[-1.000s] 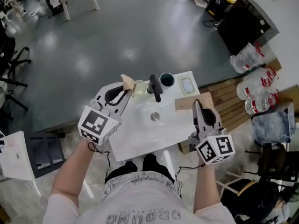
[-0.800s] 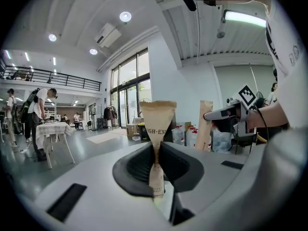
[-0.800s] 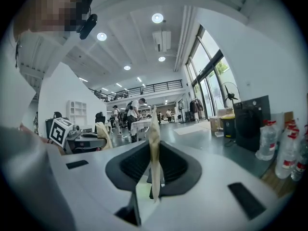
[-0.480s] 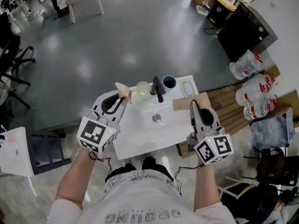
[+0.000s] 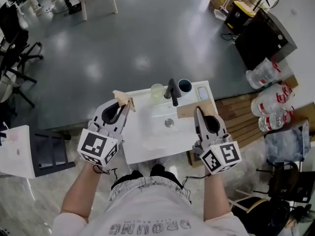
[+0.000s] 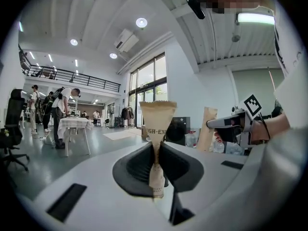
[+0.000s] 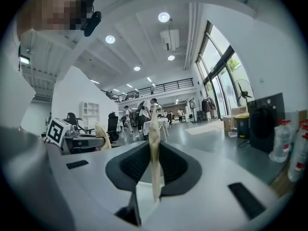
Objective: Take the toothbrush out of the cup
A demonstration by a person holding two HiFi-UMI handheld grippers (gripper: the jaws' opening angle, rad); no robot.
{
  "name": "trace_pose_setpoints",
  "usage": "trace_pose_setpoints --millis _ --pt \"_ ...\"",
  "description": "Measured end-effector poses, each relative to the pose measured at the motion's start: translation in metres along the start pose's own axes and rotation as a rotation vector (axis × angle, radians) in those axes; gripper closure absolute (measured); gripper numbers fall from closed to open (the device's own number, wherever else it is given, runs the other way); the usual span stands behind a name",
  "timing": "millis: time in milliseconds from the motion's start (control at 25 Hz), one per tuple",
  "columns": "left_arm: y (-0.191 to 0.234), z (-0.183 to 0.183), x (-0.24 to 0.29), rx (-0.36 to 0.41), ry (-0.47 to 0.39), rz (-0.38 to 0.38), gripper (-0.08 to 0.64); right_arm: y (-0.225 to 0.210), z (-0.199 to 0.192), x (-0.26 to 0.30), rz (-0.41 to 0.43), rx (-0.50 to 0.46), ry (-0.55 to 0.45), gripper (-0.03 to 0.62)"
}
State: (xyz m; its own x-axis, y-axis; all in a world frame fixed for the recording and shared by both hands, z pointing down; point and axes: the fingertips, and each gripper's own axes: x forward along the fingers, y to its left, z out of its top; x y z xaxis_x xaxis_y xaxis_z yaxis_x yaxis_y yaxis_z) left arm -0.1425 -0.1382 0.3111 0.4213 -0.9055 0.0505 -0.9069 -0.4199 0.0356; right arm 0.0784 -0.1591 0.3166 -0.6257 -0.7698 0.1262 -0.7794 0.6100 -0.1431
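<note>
Left gripper: clenched on tan kraft-paper packet; print cut off.
Cups: pale translucent cup, dark round cup, frame centre; toothbrush too small to discern.
Right gripper: clamped on brown paper packet, edge-on in its own view.

The dark cup stands upright on the white basin, at its back rim, just right of the tap.

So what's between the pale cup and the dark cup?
The black tap stands between the pale cup and the dark cup; the head view shows it.
</note>
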Motion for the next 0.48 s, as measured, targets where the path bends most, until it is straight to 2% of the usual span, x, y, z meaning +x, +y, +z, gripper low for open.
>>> trace_pose_setpoints --millis 480 --pt "-0.002 -0.004 -0.015 -0.035 -0.004 0.055 0.517 0.024 -0.008 0.009 0.072 0.002 0.032 0.528"
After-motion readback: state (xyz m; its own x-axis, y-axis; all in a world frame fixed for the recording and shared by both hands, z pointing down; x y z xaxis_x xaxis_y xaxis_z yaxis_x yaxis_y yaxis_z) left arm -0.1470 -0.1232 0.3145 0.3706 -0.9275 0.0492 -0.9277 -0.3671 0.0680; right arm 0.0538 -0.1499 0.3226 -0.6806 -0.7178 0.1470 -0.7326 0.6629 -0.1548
